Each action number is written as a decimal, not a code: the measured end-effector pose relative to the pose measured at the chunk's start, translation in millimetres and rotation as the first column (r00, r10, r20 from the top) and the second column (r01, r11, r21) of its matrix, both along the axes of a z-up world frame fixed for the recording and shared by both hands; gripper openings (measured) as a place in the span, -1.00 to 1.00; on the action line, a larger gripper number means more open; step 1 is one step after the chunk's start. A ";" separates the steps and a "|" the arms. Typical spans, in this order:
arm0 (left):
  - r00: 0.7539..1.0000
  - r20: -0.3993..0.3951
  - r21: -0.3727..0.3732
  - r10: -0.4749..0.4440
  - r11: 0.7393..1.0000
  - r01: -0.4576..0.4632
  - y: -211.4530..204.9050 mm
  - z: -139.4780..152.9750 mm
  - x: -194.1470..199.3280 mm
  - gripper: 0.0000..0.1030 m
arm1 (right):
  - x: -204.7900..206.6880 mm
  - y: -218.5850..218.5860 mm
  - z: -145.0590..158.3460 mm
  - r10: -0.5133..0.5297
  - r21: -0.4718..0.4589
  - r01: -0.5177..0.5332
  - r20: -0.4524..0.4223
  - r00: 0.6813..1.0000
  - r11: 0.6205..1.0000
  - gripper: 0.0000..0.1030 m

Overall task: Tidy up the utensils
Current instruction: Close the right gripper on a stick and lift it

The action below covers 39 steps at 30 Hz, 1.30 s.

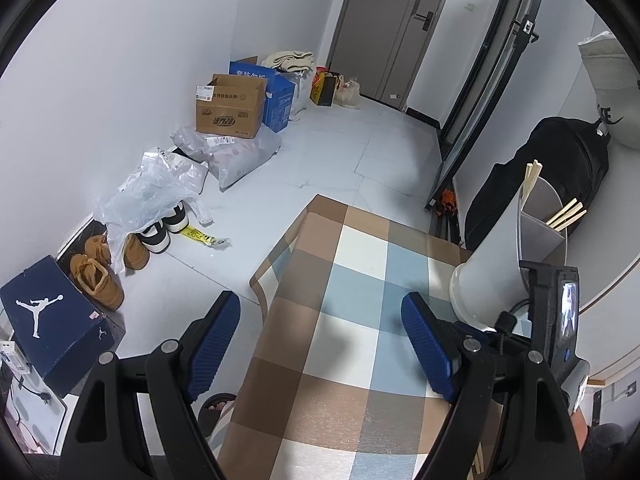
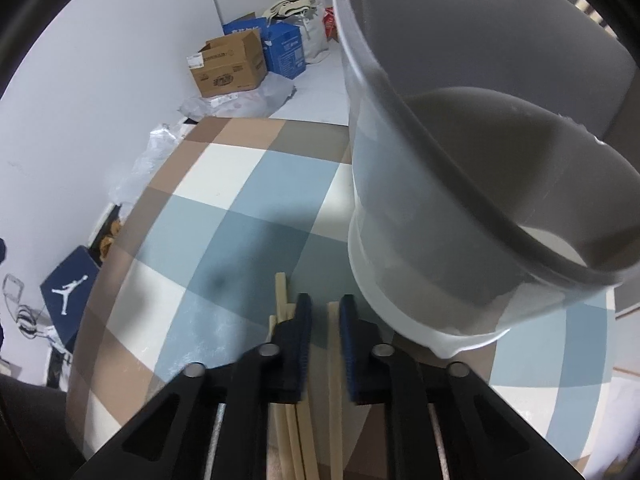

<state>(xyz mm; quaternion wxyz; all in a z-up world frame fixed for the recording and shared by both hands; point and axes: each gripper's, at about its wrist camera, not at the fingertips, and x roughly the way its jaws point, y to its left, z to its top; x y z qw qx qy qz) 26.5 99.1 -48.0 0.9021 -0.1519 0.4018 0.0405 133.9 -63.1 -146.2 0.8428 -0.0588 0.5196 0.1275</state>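
In the right wrist view my right gripper [image 2: 325, 308] points down at the checked tablecloth [image 2: 224, 200]. Its blue pads stand close together on one pale wooden chopstick [image 2: 334, 392] that runs between them. Several more chopsticks [image 2: 289, 428] lie just left of it, partly under the left finger. The tall grey-and-white utensil holder [image 2: 420, 220] stands close on the right, its opening towards the camera. In the left wrist view the holder [image 1: 500, 248] has chopsticks [image 1: 566, 213] in its compartments. My left gripper [image 1: 320, 304] hangs open over the table's left edge, holding nothing.
The table's edge [image 1: 280, 248] drops to a grey floor with shoes [image 1: 100, 276], a blue shoebox [image 1: 52, 320], plastic bags [image 1: 160, 188] and cardboard boxes [image 1: 232, 108] along the wall. A black bag [image 1: 552, 168] leans behind the holder.
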 end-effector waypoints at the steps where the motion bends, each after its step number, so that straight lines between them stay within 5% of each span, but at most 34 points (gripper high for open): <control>1: 1.000 0.000 -0.001 0.001 1.000 -0.001 -0.4 0.0 -0.2 0.54 | -0.4 -0.5 -0.2 -0.004 -0.003 0.004 0.003 1.000 1.000 -0.87; 15: 1.000 -0.010 0.034 -0.015 0.999 0.015 -5.9 -0.3 0.4 0.54 | -23.6 -13.0 41.9 0.008 0.072 -0.015 0.106 0.994 0.997 -0.90; 22: 0.993 -0.089 0.027 -0.071 0.997 0.074 -22.9 -15.6 7.3 0.54 | -46.5 -36.1 82.5 -0.004 0.173 -0.028 0.184 0.983 0.985 -0.90; 39: 0.914 -0.322 0.088 -0.248 0.953 0.289 -103.5 -56.7 20.3 0.54 | -96.8 -112.9 135.8 -0.063 0.358 -0.053 0.307 0.950 0.932 -0.90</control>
